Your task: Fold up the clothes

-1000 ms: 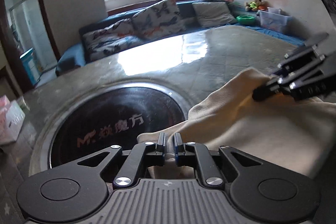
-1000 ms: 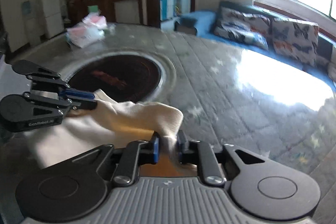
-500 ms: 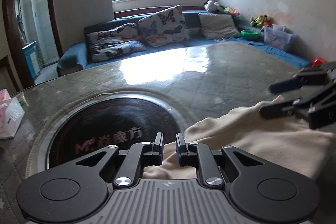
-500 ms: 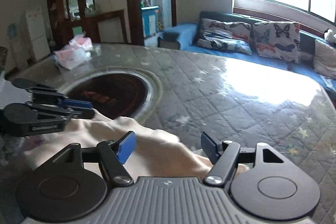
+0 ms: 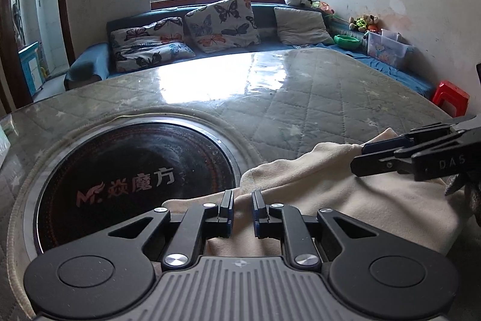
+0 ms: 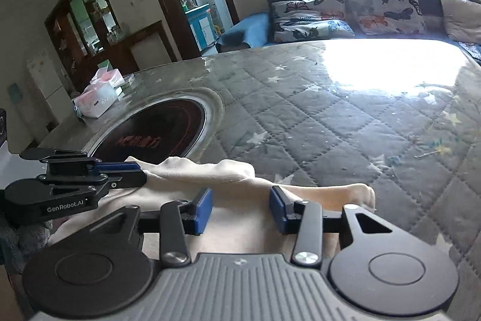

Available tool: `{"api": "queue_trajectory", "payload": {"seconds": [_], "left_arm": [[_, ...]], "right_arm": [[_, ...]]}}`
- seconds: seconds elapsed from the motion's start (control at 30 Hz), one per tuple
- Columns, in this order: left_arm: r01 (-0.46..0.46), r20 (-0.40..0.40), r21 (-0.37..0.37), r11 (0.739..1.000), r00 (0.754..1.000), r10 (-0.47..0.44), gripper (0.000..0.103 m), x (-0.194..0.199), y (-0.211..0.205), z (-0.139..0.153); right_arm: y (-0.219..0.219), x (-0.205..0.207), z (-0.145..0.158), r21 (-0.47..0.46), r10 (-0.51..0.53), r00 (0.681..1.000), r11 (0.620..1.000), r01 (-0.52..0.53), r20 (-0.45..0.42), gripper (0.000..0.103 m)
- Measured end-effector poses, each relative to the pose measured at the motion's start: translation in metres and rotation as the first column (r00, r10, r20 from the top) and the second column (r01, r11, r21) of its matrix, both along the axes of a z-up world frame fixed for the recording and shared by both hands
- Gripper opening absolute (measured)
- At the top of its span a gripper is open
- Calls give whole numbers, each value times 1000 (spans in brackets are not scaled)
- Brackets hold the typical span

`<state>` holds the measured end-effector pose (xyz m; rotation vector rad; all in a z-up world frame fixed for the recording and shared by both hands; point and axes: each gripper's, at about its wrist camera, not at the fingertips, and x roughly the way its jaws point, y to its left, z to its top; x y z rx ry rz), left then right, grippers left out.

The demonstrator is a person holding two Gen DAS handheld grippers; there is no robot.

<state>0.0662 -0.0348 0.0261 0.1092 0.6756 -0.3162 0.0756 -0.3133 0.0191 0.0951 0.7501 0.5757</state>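
Observation:
A cream garment lies folded on the quilted table, also seen in the right wrist view. My left gripper is over its left edge, jaws a narrow gap apart with cloth showing between them, no longer pinching. It also shows in the right wrist view. My right gripper is open above the garment's right part, empty. It shows from the side in the left wrist view.
A round black hotplate is set into the table just left of the garment. A pink tissue pack lies at the far left. A sofa with butterfly cushions stands behind the table.
My right gripper opened and let go of the garment, which dropped flat. My left gripper loosened its pinch slightly. Both pulled back a little.

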Motion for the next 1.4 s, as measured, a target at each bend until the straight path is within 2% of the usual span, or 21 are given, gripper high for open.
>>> {"api": "queue_trajectory", "payload": {"seconds": [0.13, 0.4, 0.63, 0.8, 0.93, 1.2, 1.4], "left_arm": [[8, 8, 0, 1000, 1000, -8, 15, 0, -7, 6], [13, -11, 61, 998, 1000, -13, 16, 9, -24, -4], [-37, -1, 0, 999, 999, 37, 25, -3, -11, 5], [-65, 37, -49, 997, 997, 66, 38, -34, 1, 14], [-98, 44, -45, 994, 994, 100, 39, -58, 9, 11], [-182, 15, -60, 981, 983, 183, 44, -61, 28, 0], [-227, -10, -76, 971, 974, 227, 45, -45, 38, -4]], "right_arm": [[5, -4, -2, -33, 4, 1000, 999, -3, 24, 44], [19, -14, -1, -103, 30, 998, 994, -23, 63, 58], [36, -18, 0, -169, 30, 997, 985, -18, 74, 67], [39, -18, 0, -178, 28, 997, 984, -15, 71, 75], [45, -19, -1, -197, 31, 997, 980, -16, 74, 83], [55, -21, -5, -229, 34, 996, 973, -14, 83, 96], [57, -19, -6, -235, 33, 997, 972, -15, 73, 103]]}}
